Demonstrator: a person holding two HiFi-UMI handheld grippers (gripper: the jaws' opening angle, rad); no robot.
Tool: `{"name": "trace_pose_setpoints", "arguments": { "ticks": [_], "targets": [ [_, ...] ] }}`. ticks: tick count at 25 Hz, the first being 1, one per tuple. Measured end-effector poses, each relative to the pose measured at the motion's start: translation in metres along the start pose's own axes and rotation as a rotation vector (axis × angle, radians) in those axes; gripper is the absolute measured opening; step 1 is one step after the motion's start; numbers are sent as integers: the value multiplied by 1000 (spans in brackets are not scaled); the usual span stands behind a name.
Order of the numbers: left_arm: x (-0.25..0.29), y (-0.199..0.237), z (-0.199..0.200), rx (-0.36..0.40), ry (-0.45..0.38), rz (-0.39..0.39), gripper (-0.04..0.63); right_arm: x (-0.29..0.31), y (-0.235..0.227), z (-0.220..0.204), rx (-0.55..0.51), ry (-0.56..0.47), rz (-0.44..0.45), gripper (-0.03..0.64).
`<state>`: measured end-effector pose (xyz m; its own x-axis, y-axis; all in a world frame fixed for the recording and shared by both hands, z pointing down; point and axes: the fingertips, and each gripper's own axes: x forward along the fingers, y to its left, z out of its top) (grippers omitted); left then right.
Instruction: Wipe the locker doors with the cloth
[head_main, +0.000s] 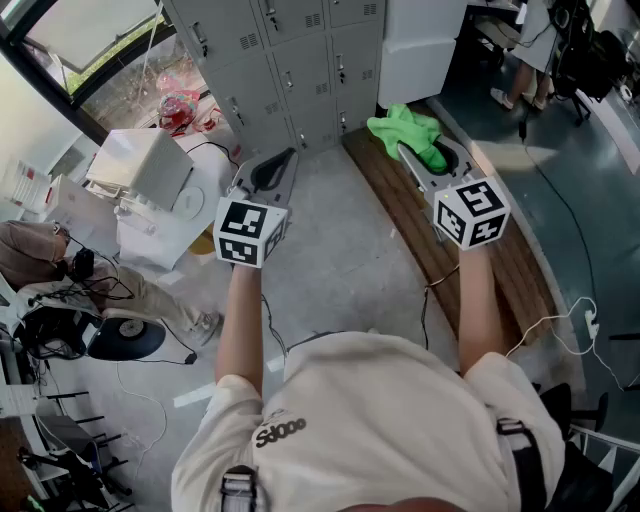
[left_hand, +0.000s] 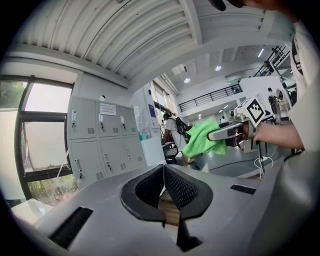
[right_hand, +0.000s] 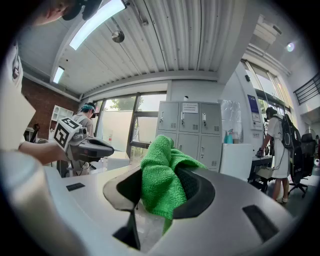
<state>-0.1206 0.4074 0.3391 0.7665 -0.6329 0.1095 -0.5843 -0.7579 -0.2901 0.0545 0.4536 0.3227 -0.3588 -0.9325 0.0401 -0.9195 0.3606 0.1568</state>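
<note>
A bright green cloth (right_hand: 161, 172) is bunched between the jaws of my right gripper (right_hand: 162, 172), which is shut on it; in the head view the cloth (head_main: 408, 135) hangs off the right gripper (head_main: 408, 152) short of the lockers. The grey locker doors (head_main: 290, 60) stand ahead, also in the right gripper view (right_hand: 190, 131) and at the left of the left gripper view (left_hand: 102, 142). My left gripper (head_main: 290, 156) is held level beside the right, shut with nothing between its jaws (left_hand: 163, 186). The cloth (left_hand: 202, 140) shows from the left gripper view too.
A white cabinet (head_main: 420, 50) stands right of the lockers. White boxes (head_main: 145, 170) and clutter lie on the floor at left, where a person sits (head_main: 60, 270). A wooden strip (head_main: 470, 230) runs along the floor at right. Another person (right_hand: 276, 147) stands far right.
</note>
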Motion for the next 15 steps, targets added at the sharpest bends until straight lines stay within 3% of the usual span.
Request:
{"name": "trace_pose_setpoints", "arguments": {
  "ticks": [4, 9, 15],
  "targets": [
    [11, -25, -1, 1, 16, 16, 18, -18, -19, -13, -9, -1, 26, 133],
    [31, -37, -10, -30, 60, 30, 18, -23, -53, -25, 55, -20, 42, 132],
    [60, -20, -8, -23, 41, 57, 18, -1, -74, -34, 34, -16, 43, 132]
  ]
}}
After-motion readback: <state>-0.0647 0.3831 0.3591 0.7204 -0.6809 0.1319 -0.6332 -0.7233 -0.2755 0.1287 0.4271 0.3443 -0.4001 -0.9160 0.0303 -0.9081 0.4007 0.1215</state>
